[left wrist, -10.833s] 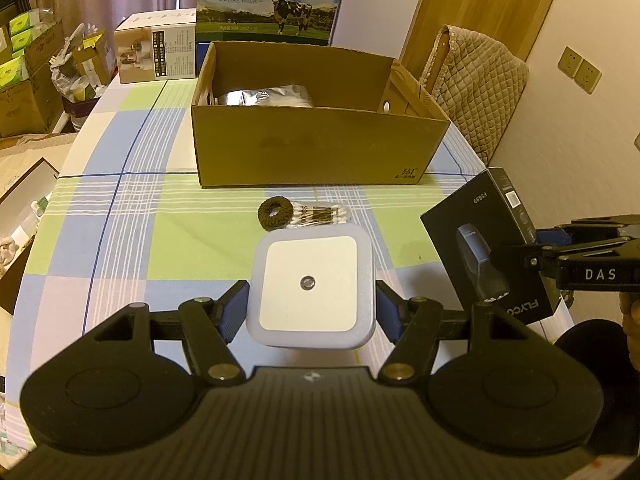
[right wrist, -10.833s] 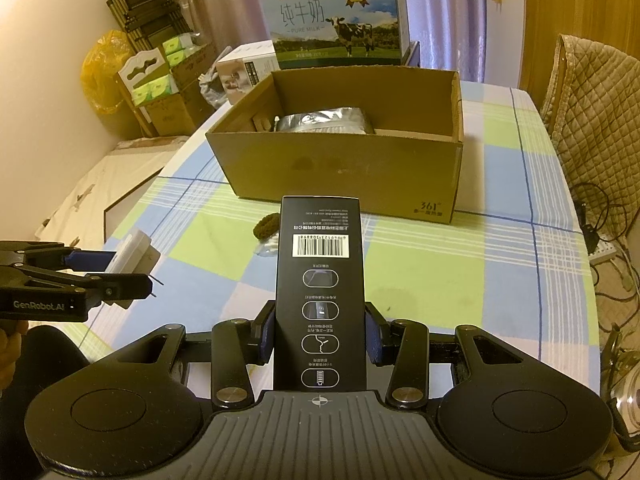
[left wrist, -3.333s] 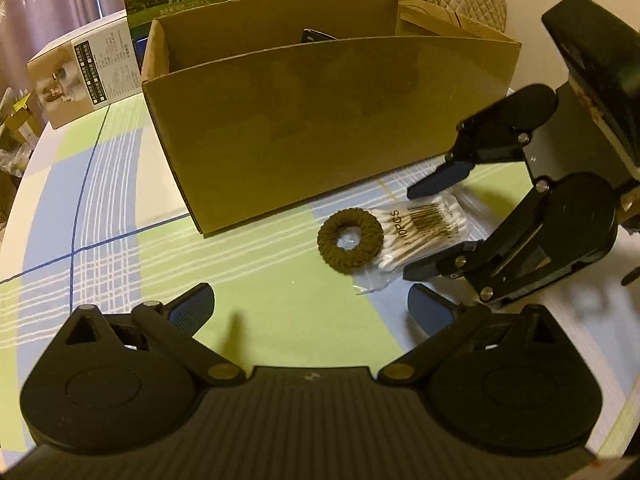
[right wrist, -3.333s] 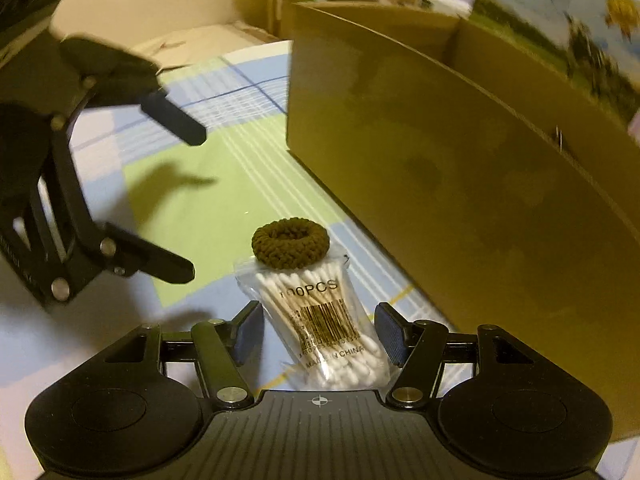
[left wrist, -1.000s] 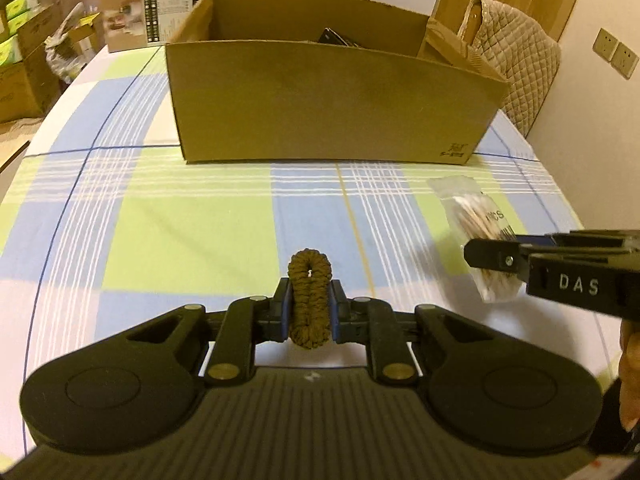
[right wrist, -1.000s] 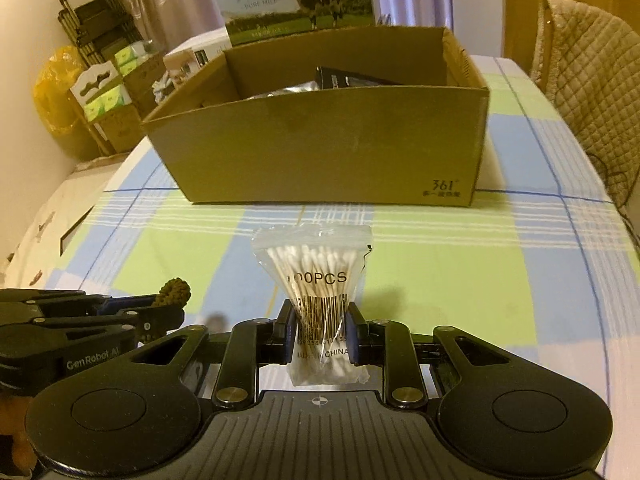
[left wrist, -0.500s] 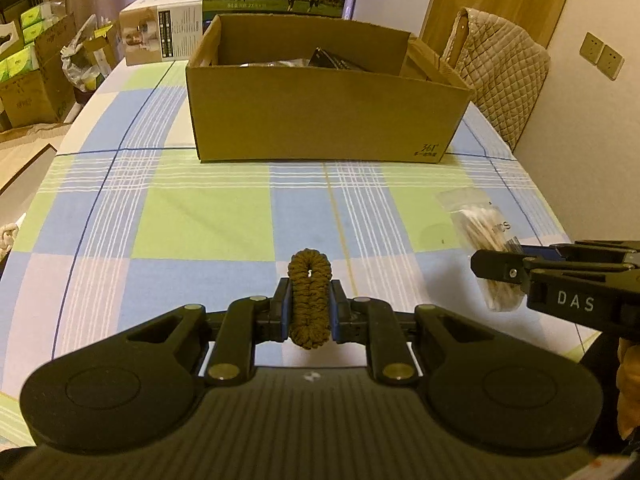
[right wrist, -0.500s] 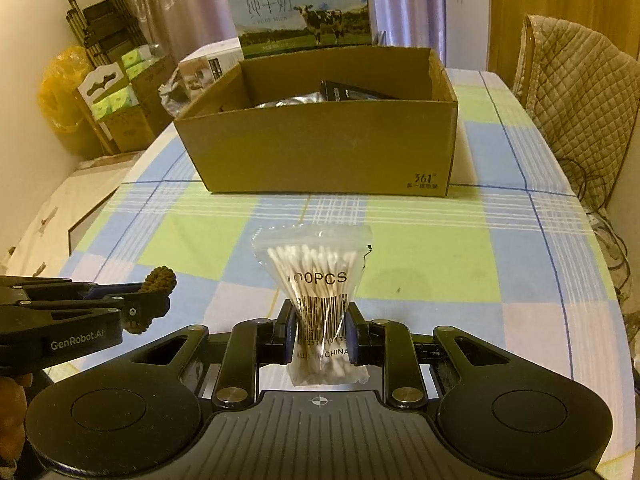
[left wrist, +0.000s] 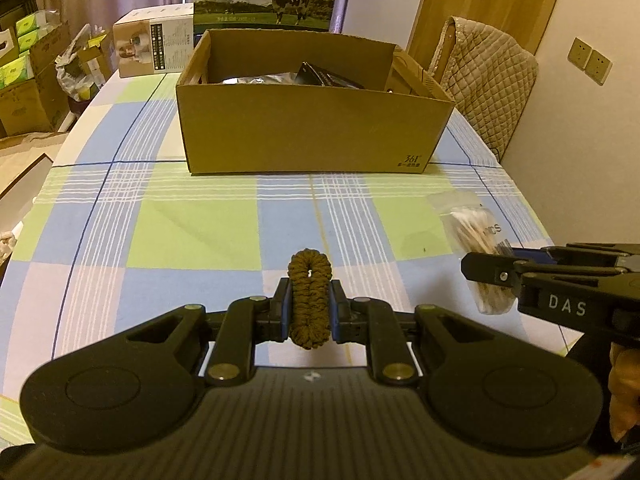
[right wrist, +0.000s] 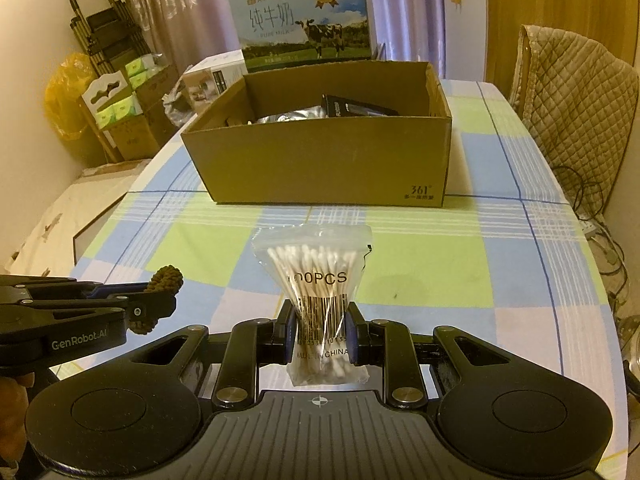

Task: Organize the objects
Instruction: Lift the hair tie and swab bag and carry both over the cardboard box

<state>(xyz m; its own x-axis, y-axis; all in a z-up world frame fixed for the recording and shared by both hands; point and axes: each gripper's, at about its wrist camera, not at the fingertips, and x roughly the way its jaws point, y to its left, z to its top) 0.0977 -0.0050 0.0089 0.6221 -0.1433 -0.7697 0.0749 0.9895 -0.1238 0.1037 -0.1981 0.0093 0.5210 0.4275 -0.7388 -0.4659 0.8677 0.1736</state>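
While our left gripper [left wrist: 310, 312] pinches the soft brown knitted hair tie [left wrist: 310, 300], our right gripper [right wrist: 319, 330] squeezes the crinkly clear bag of cotton swabs [right wrist: 316, 280] mid-bag; both seem light.

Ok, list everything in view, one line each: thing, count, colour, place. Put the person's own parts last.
hair tie: 1, dark brown, clamped in the left gripper
cotton swab bag: 1, clear with white swabs, clamped in the right gripper
cardboard box: 1, brown, open, far end of the table, holding a black box and a silver pouch
milk carton: 1, blue and green, behind the cardboard box
white product box: 1, far left of the table
tablecloth: 1, blue, green and white check
quilted chair: 1, beige, right of the table
left hand-held gripper: 1, black, shut
right hand-held gripper: 1, black, shut
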